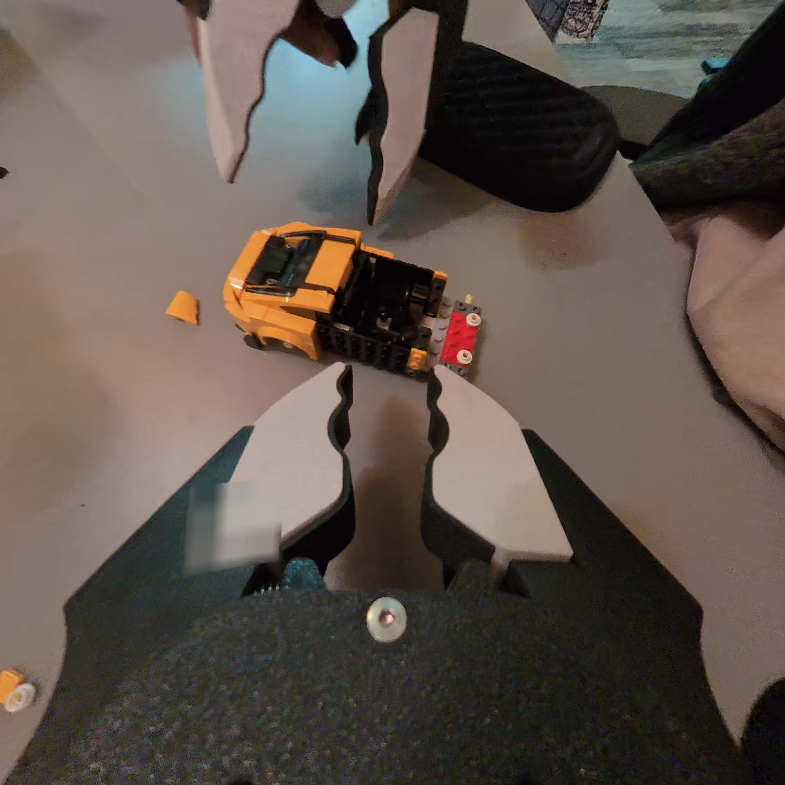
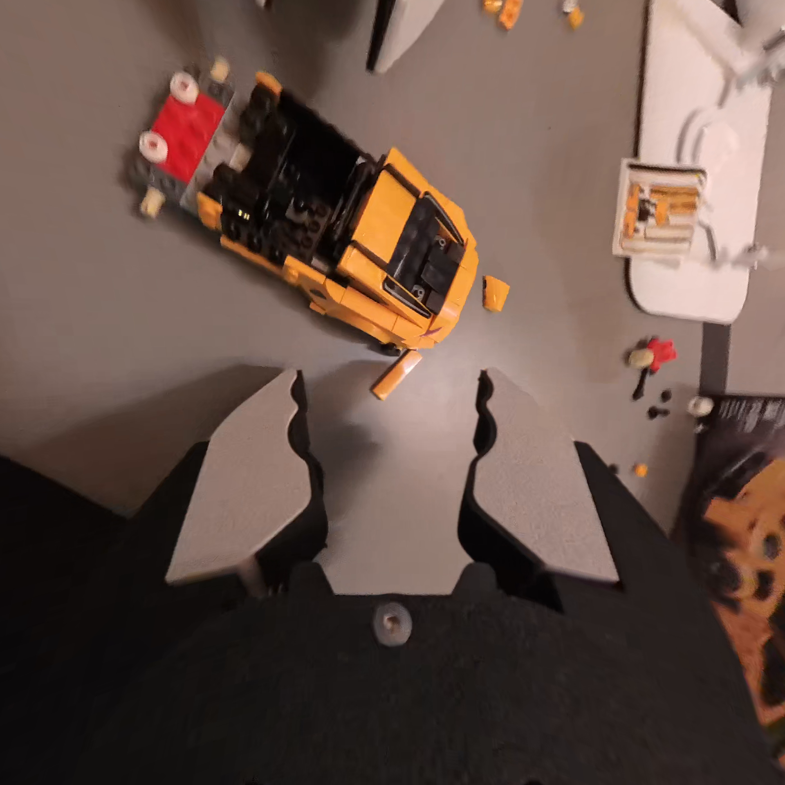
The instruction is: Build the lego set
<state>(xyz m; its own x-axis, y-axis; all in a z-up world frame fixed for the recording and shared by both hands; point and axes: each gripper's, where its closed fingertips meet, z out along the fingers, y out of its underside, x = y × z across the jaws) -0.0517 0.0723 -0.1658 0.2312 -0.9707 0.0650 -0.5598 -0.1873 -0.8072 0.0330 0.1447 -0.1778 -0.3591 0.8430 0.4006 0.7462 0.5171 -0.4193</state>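
Left tool [image 1: 388, 371] stands partly open and empty, fingertips just beside the black side of the brick-built car [image 1: 335, 306] resting on the grey tabletop [image 1: 106, 424]. Right tool [image 2: 388, 374] is wide open and empty, likely because the loose orange piece [image 2: 397, 374] lies free just ahead of its fingertips.

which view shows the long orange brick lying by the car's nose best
The right wrist view: the long orange brick lies in plain sight on the grey table, just ahead of the open right tongs, beside the orange car. The left wrist view does not show it.
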